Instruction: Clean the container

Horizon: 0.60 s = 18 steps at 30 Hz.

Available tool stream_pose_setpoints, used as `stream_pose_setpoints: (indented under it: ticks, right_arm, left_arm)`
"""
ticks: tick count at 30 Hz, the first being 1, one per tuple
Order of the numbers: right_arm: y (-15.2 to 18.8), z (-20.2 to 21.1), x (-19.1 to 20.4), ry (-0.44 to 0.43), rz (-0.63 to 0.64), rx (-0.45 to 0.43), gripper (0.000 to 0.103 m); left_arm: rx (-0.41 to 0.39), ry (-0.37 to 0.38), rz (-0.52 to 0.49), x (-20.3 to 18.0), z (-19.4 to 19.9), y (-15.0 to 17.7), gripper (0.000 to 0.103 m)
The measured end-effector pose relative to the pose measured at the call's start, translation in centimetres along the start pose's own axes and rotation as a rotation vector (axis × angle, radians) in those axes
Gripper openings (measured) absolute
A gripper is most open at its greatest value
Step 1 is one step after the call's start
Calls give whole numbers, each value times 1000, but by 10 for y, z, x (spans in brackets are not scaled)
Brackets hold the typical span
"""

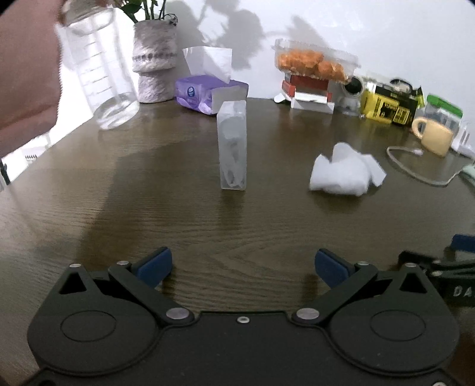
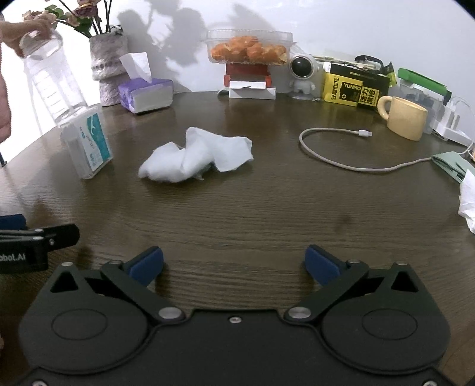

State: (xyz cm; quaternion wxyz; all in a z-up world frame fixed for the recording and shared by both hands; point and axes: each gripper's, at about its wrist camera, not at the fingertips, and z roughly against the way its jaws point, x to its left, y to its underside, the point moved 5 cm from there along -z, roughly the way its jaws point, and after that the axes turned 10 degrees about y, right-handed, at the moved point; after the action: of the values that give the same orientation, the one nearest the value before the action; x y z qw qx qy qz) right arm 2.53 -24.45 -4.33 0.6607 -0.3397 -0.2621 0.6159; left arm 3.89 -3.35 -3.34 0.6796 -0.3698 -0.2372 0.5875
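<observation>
Flanking crumpled tissue (image 2: 196, 154), floss box (image 2: 87, 142), cable (image 2: 341, 160), mug (image 2: 403, 117)

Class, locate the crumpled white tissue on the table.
The crumpled white tissue lies mid-table in the right wrist view, right of the small translucent plastic box.

Dark wooden table against a pale wall, lit from the left

The table (image 2: 267, 207) has a dark brown, strongly grained top with a rounded edge, and its surface carries a soft sheen. Behind it rises a plain whitish wall (image 2: 356, 26), where the grey shadows (image 2: 166, 32) of flowers and leaves fall large and blurred. At the far left the light is strongest, a white glare (image 1: 74, 101) beyond the table's edge, and long dim shadows stretch across the wood on that side.
</observation>
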Motion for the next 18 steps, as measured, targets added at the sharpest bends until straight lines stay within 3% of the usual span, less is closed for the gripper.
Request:
stream_pose_setpoints:
  ticks: [18]
  right_arm:
    - [-2, 1, 0, 4, -4, 1, 103]
  left_arm:
    - [4, -29, 6, 0, 1, 1, 103]
